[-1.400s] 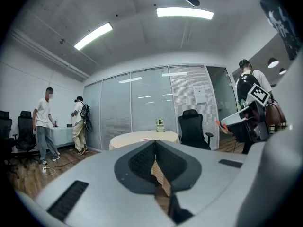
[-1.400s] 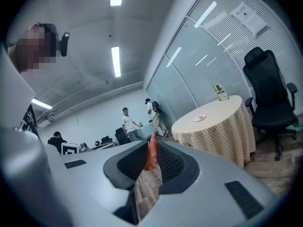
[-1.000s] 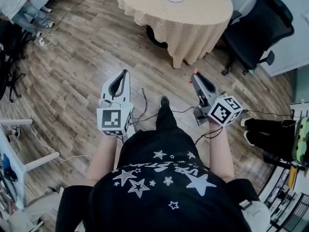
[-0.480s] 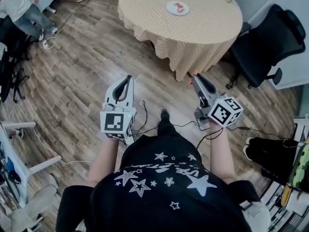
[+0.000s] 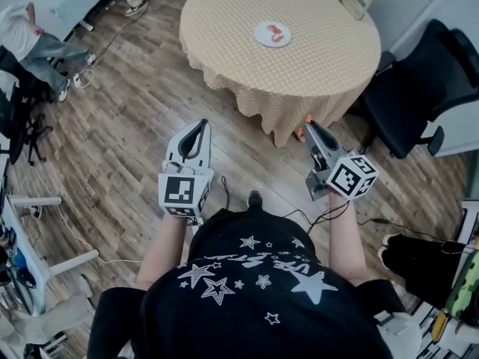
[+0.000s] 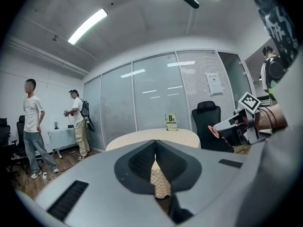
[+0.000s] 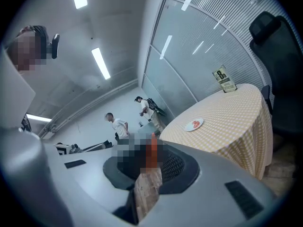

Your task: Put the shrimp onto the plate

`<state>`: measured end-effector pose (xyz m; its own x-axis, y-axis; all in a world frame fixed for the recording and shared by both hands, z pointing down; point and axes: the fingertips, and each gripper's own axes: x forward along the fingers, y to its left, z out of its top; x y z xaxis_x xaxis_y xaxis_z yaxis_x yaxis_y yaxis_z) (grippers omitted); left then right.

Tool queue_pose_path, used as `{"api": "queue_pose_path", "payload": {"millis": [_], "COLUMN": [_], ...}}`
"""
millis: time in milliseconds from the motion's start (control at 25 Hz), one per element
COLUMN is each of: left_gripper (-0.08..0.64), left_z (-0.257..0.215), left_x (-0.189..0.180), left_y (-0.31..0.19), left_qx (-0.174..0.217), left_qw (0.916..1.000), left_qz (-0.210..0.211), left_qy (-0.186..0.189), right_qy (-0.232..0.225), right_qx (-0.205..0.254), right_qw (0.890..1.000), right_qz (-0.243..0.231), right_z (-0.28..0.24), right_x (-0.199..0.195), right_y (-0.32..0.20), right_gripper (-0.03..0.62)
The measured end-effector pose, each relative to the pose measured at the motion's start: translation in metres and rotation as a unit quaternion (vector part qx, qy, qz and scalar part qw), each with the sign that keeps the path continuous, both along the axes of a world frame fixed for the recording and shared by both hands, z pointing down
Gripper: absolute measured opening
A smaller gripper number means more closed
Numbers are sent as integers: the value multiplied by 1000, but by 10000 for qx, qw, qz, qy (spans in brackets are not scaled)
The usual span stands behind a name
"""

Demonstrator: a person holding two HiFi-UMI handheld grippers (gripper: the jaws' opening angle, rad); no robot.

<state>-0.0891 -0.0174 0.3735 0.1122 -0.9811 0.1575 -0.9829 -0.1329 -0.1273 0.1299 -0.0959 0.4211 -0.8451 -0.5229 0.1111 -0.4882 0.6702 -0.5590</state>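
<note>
Looks done already tbh. Can see red shrimp (image 5: 275, 33) on white plate (image 5: 258, 36), upper middle of frame, on round table (image 5: 322, 66). Holding left gripper (image 5: 199, 126) and right gripper (image 5: 308, 124) pressed together, empty, mid-frame, well short of table. Prob nothing left to do next.

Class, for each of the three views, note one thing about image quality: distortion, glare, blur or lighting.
Head view: evenly lit, with the table and the floor sharp and no glare. Left gripper view: heavy fisheye, dark corners, a glaring ceiling light. Right gripper view: same fisheye, a mosaic patch overlaid across the right gripper, the plate small but clear.
</note>
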Motion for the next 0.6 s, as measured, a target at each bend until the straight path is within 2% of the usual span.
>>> {"api": "queue_pose_path", "payload": {"millis": [200,600], "left_gripper": [9,9], "left_z": [-4,7], "left_x": [-4,-39], "left_y": [-17,-28], "left_qx": [16,-100], "left_qw": [9997,9988], "left_qz": [-218,-470], "left_qy": [67,-36], "right_qy": [-24,47], "right_qx": [-59,-295], "right_qw": [9999,9991], "right_qz": [-84,-284], "right_z": [2,22], "right_x": [3,-31], "right_y": [-27,-41], "right_gripper": [69,69]}}
